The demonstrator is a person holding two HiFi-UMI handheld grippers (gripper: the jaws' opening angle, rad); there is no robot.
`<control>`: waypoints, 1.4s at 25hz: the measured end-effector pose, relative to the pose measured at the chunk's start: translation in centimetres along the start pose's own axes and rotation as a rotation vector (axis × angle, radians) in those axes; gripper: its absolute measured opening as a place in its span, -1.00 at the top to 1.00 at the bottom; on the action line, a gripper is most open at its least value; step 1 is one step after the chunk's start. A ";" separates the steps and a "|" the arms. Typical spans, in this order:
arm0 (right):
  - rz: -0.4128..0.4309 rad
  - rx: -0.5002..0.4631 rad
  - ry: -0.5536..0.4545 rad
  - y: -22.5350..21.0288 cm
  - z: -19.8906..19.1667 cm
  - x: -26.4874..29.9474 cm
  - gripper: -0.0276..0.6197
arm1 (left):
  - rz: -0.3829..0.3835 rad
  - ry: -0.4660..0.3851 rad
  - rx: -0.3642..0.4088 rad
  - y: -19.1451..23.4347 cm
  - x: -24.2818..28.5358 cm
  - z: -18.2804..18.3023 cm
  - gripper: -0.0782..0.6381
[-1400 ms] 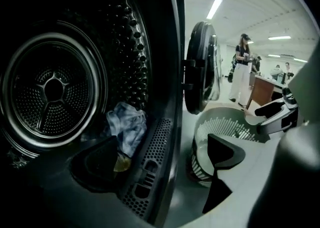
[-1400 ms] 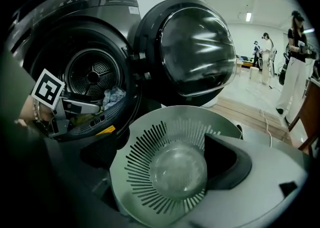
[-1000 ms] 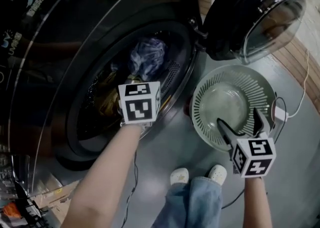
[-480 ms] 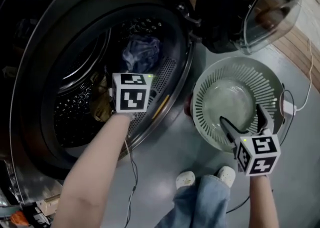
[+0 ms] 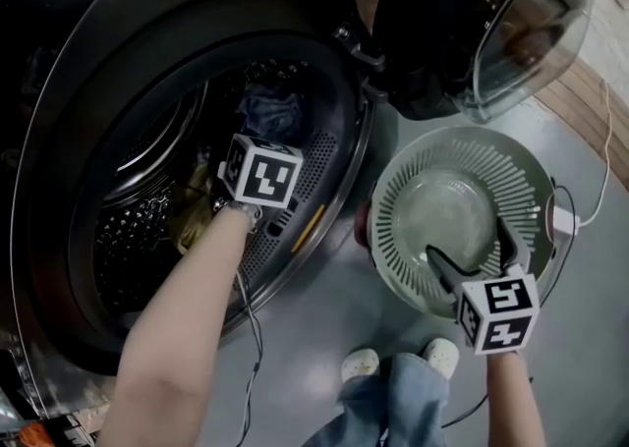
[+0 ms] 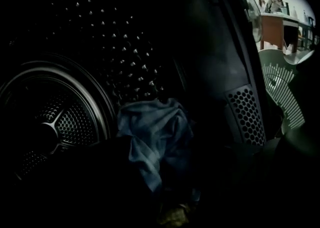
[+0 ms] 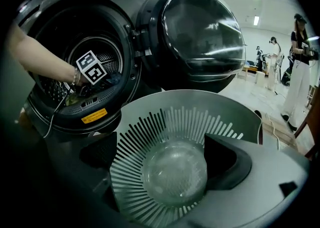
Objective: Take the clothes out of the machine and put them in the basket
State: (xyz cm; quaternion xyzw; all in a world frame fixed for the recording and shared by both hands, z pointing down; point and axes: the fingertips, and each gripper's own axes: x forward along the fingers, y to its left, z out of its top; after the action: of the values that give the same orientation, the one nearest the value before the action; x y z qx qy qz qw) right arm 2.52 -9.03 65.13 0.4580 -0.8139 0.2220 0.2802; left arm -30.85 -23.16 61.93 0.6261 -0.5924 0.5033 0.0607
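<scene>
Left claw (image 5: 254, 178): inside the drum (image 5: 128, 239), jaws apart and just narrowing. The blue garment (image 6: 152, 142) lies directly ahead in line with the gap, and no pad is seen pressing it. The perforated drum lip (image 6: 246, 117) is close on its right, with open drum depth on its left. The door (image 5: 482, 23) is swung wide. Right claw (image 5: 470, 247): released, jaws spread above the basket (image 5: 393, 180), whose rim lies all round them.
</scene>
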 end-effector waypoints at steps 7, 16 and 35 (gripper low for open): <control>0.012 -0.001 -0.006 0.2 1.2 0.9 -0.77 | -0.076 0.120 0.040 -0.7 2.3 -1.2 -0.16; 0.032 0.057 0.010 1.6 2.0 -1.2 -0.77 | -0.051 0.063 0.092 -1.5 -0.7 -0.5 0.65; 0.073 0.030 0.076 1.3 5.6 -11.4 -0.77 | -0.043 0.060 0.076 -1.4 -12.1 2.3 0.65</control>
State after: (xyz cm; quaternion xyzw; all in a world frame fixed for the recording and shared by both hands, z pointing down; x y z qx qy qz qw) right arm 4.80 -4.78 53.28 0.4235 -0.8153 0.2617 0.2958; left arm -25.92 -16.06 53.03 0.6252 -0.5572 0.5425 0.0656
